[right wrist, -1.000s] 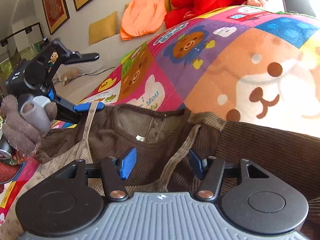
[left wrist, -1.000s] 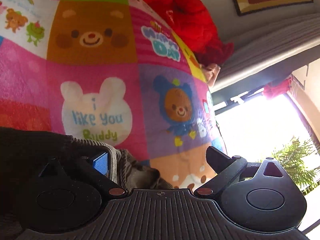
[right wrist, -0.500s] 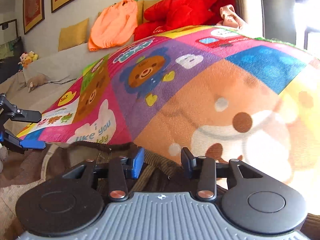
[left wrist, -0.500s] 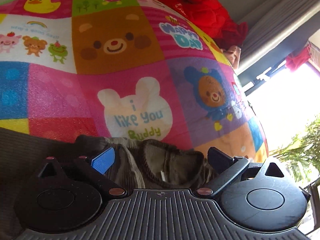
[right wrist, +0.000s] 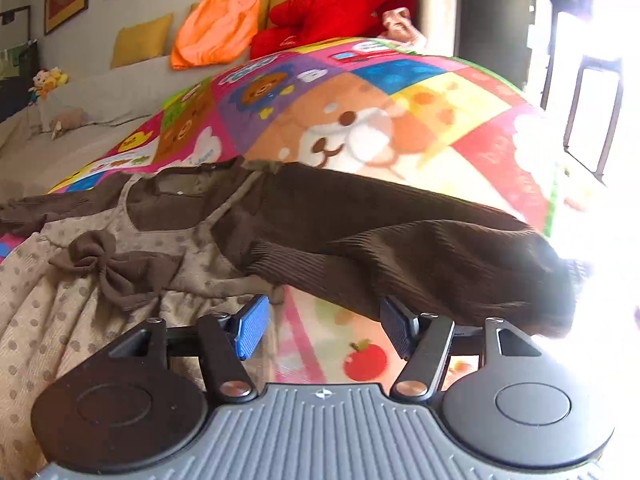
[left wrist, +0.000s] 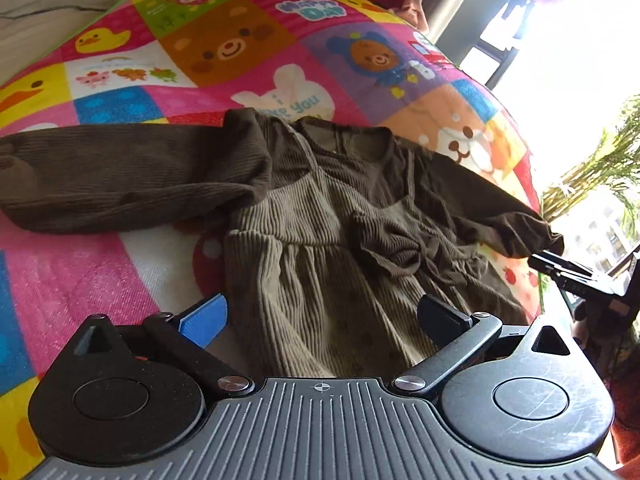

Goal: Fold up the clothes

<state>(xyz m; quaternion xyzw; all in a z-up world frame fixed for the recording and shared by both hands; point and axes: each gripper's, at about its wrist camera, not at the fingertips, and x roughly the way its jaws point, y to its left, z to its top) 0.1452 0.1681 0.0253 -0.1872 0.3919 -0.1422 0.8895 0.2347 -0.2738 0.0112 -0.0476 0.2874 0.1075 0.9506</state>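
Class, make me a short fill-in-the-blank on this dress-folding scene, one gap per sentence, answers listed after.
1. The bow on the brown dress sits at its ____.
2. The lighter skirt is patterned with ____.
3. Both sleeves lie spread out on a colourful cartoon ____.
4. The fingers of the left gripper and the right gripper stand ____, holding nothing.

Answers: waist; dots; mat; open

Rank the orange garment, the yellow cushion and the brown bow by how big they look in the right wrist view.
1. Brown bow, though it is nearest the camera
2. Orange garment
3. Yellow cushion
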